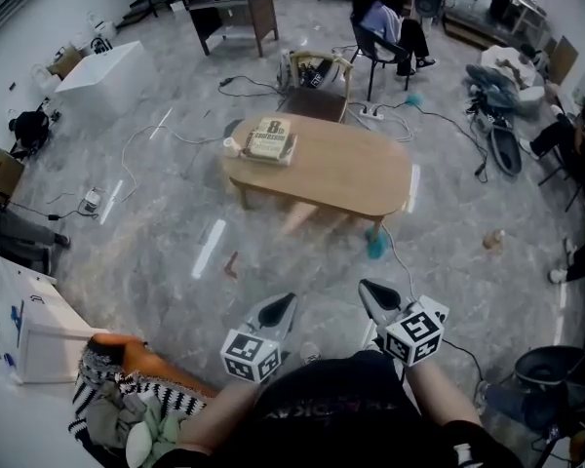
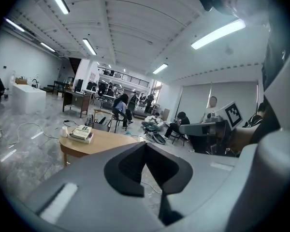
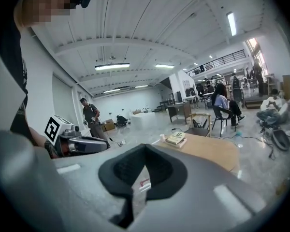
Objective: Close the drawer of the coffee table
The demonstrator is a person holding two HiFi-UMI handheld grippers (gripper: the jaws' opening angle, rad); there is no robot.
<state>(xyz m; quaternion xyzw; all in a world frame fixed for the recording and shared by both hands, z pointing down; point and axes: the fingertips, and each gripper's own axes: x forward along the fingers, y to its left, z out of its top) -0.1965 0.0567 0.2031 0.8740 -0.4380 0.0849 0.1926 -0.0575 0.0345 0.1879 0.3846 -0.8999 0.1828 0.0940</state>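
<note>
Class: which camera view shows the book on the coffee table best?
The head view: it looks down on the book, cover up, at the left end of the coffee table. Both gripper views catch it only small, from the side.

Wooden coffee table (image 1: 351,174) carries stacked books (image 1: 269,139) (at one end) beside a white cup (image 1: 231,146).
</note>
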